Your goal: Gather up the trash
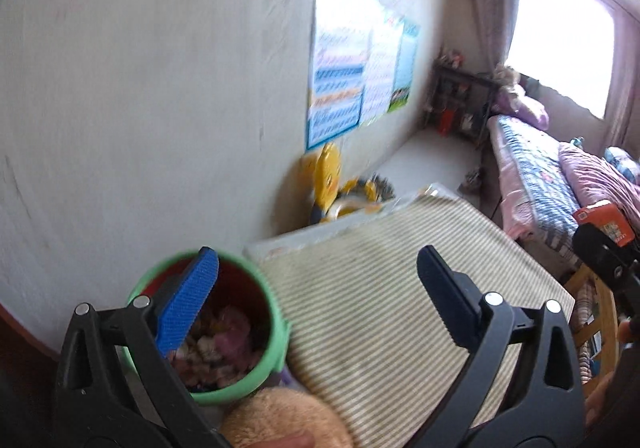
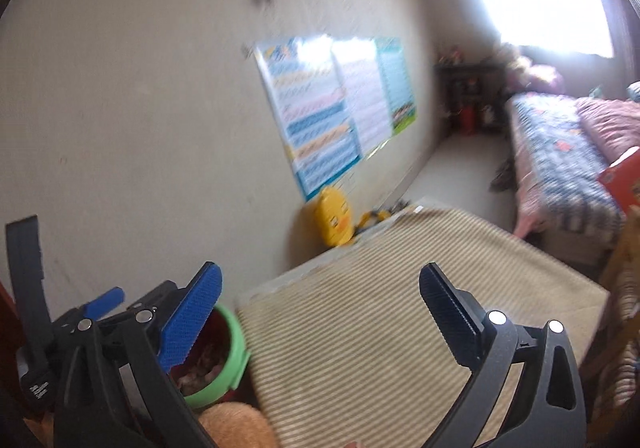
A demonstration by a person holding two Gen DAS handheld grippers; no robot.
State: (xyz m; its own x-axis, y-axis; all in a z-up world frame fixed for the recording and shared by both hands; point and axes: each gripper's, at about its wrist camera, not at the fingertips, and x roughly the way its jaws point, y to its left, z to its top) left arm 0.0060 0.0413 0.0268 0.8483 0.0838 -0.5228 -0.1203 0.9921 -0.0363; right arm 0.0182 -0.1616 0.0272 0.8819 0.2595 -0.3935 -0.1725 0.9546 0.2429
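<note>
A green-rimmed bucket [image 1: 276, 332] with a red inside stands beside a beige striped mat [image 1: 400, 288]. The fingers [image 1: 188, 300] carry blue pads. A yellow toy [image 1: 328, 175] leans on the cream wall [image 1: 160, 87].

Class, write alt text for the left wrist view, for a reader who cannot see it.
The open left gripper, holding nothing, hovers over a striped mat and a green-rimmed bin of trash beside a pale wall. Posters, a yellow toy and a bed lie beyond.

I can't make out any writing from here. The wall posters [image 1: 352, 75] carry rows of print, but blur smears them past reading. The orange box [image 1: 604, 221] on the bed [image 1: 536, 175] bears a label, also too blurred and small to read.
</note>
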